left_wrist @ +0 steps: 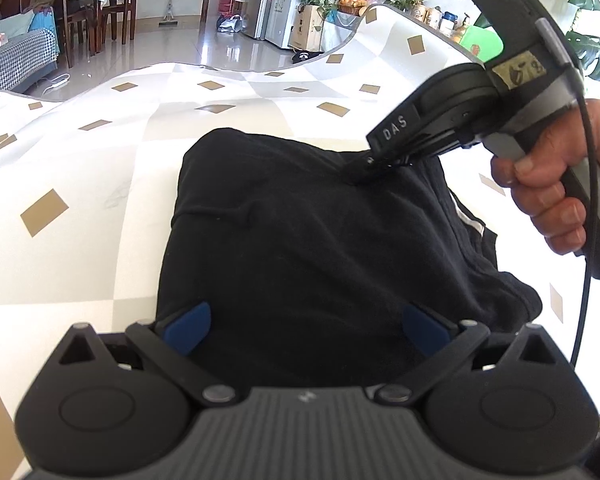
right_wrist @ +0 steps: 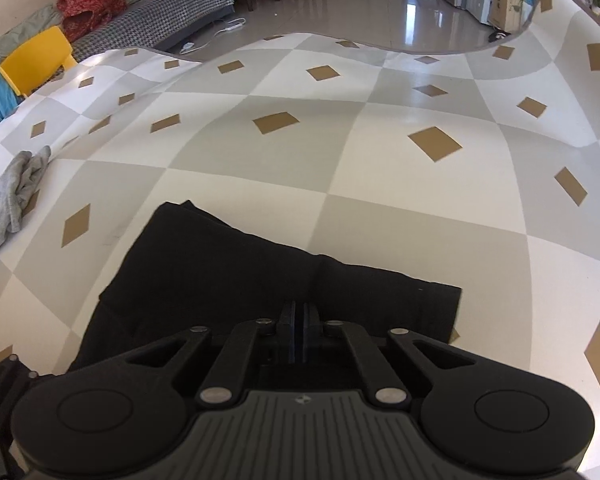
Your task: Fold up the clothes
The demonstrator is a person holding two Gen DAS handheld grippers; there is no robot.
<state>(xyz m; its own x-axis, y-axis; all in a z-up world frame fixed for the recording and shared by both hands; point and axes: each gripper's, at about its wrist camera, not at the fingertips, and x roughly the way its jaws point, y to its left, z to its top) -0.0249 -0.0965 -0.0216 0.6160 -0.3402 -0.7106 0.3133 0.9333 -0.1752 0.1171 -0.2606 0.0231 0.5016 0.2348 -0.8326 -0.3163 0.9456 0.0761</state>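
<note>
Nearest the left wrist camera, the left claw (left_wrist: pixel 304 328) is seen with its blue pads (left_wrist: pixel 188 326) held wide apart, one on each side of the near edge of a black garment (left_wrist: pixel 300 240); nothing is gripped between them. The garment is spread on a counter (left_wrist: pixel 80 240) covered with a grey-and-white chequered cloth marked with tan diamonds. It lies as a compact, roughly rectangular bundle, with a thin white stripe (left_wrist: pixel 470 222) showing along its right-hand edge.

In the right wrist view, the right claw (right_wrist: pixel 299 336) is shown with its pads pressed together. From the left wrist view its tip is seen pushed into a pucker of the black fabric near the far right part of the bundle, held there by a hand (left_wrist: pixel 556 200) wrapped around the handle; whether cloth is actually pinched between the pads cannot be told.

As a judgement, the folding appears well advanced: the garment is already gathered into stacked layers with fairly straight edges, and what seems left is a last fold or a smoothing of the raised right side. A grey garment (right_wrist: pixel 12 196) is seen crumpled near the left edge of the counter, apparently not yet folded.

The letters "DAS" (left_wrist: pixel 394 130) can be read on the right gripper's body. A worn label (left_wrist: pixel 520 70) higher up is too blurred to be read.
</note>
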